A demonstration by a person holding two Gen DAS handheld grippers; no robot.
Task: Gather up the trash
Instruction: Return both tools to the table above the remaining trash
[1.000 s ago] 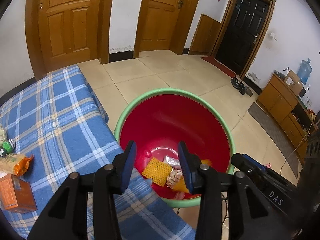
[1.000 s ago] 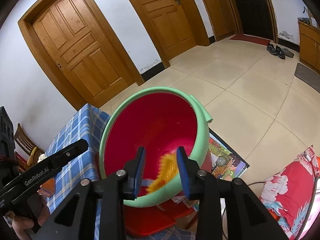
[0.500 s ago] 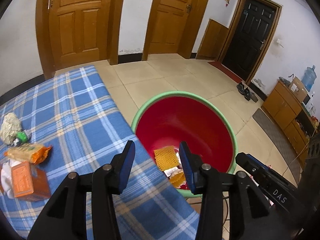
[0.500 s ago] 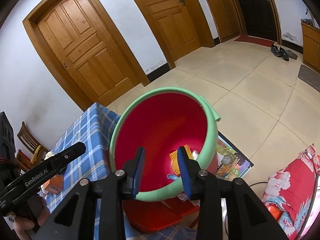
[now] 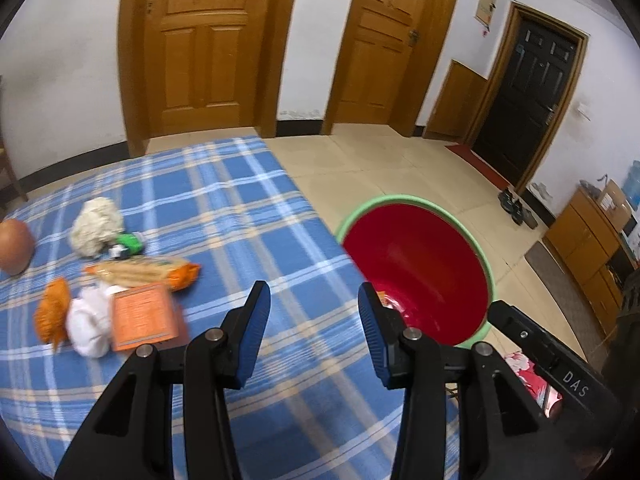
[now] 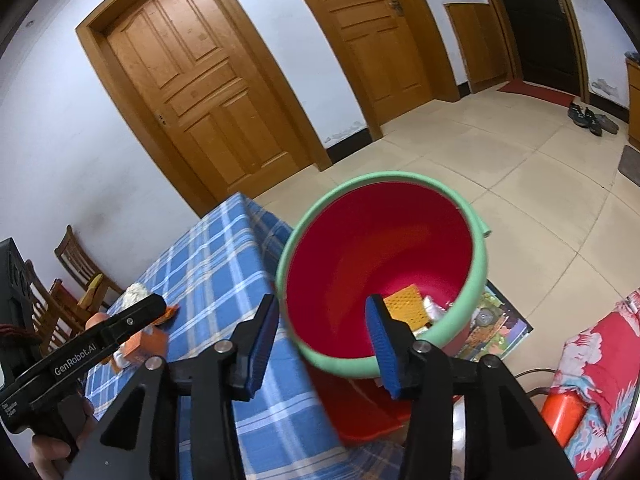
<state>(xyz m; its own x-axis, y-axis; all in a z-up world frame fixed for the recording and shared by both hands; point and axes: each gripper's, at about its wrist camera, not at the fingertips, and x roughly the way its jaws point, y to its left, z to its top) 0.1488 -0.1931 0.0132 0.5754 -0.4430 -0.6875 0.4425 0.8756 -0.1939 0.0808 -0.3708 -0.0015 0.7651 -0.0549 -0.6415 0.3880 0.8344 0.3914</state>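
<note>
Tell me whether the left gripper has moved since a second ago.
Yes. The left gripper has swung away from the red bucket toward the trash on the blue checked table; its fingers were over the bucket, now over cloth.

The left gripper is hanging over a blue checked tablecloth with its jaws apart and nothing between them. Off to its left, an orange box, a snack packet and white wads are lying together. A red bucket is standing just beside the table's right edge.
</note>
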